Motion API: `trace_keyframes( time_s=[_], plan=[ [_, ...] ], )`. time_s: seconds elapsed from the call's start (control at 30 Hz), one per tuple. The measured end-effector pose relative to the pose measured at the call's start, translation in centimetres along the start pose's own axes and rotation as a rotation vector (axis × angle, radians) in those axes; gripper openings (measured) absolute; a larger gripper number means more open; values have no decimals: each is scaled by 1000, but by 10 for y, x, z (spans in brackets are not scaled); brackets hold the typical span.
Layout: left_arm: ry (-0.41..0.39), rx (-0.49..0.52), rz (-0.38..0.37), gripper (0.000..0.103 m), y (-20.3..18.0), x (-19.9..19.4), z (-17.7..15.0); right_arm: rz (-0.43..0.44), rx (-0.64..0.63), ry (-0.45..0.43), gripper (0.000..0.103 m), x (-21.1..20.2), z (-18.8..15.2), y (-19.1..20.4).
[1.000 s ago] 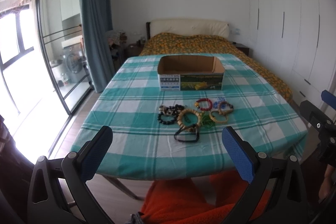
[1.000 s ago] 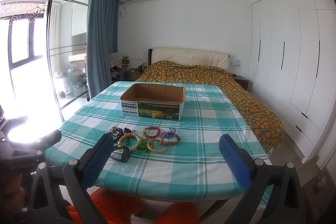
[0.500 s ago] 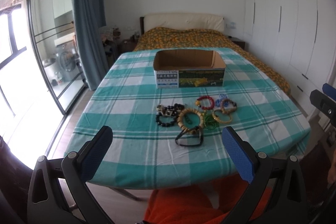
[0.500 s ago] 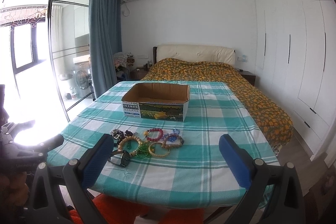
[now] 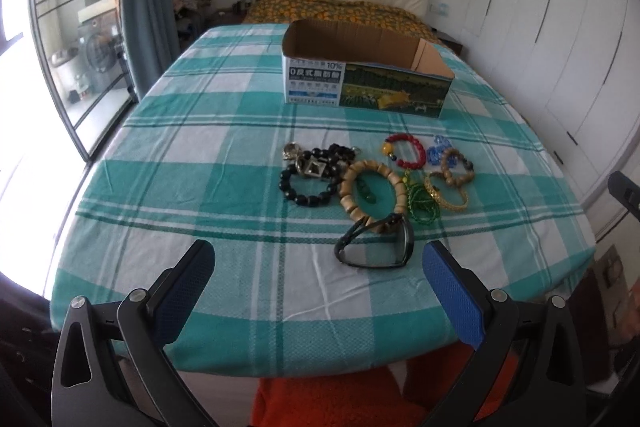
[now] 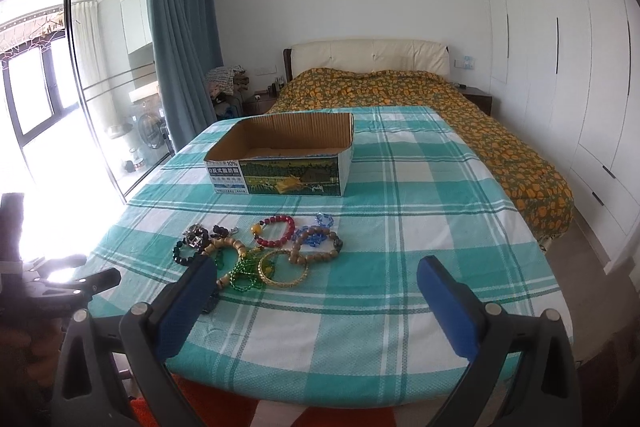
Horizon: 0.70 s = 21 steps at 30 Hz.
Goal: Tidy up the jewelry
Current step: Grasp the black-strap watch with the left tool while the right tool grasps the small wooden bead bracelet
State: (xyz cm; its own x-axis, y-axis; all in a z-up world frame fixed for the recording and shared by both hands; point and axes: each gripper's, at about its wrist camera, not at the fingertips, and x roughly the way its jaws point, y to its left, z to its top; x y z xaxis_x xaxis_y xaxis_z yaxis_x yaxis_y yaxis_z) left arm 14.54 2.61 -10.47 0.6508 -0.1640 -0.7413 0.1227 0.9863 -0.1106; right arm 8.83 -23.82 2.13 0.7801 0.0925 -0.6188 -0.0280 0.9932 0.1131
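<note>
A small heap of jewelry (image 5: 376, 183) is seen on the checked cloth of the surface (image 5: 200, 155), in front of the open cardboard box (image 5: 366, 67). The pieces are judged light: hard wooden and glass beads on slack cord, best taken across the bead ring, and a stiff gold bangle (image 6: 282, 269), likely slippery. The dark looped strap (image 5: 376, 245) is perhaps a watch. The left hand-held gripper (image 5: 320, 281) and right hand-held gripper (image 6: 316, 291) are held wide apart, empty.

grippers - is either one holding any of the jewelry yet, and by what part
Nothing is held. The left gripper and right gripper are both open and empty, short of the bracelets, which all lie on the tablecloth.
</note>
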Motion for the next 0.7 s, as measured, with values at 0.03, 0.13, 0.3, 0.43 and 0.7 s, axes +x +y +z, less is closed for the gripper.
trace_keyframes(
  time_s=[0.03,0.13,0.3,0.43,0.7],
  plan=[
    [14,-1,-11,102,1,8,0,1,11,18,102,8,0,-3],
    [55,17,-13,102,2,35,2,8,24,58,101,30,0,-12],
    [137,47,-13,87,2,71,-1,14,-7,116,93,71,8,-25],
    [185,58,-16,79,0,87,-7,40,-55,182,86,122,15,-34],
    [202,95,-11,54,-10,98,-7,99,-133,373,48,222,13,-35]
  ],
)
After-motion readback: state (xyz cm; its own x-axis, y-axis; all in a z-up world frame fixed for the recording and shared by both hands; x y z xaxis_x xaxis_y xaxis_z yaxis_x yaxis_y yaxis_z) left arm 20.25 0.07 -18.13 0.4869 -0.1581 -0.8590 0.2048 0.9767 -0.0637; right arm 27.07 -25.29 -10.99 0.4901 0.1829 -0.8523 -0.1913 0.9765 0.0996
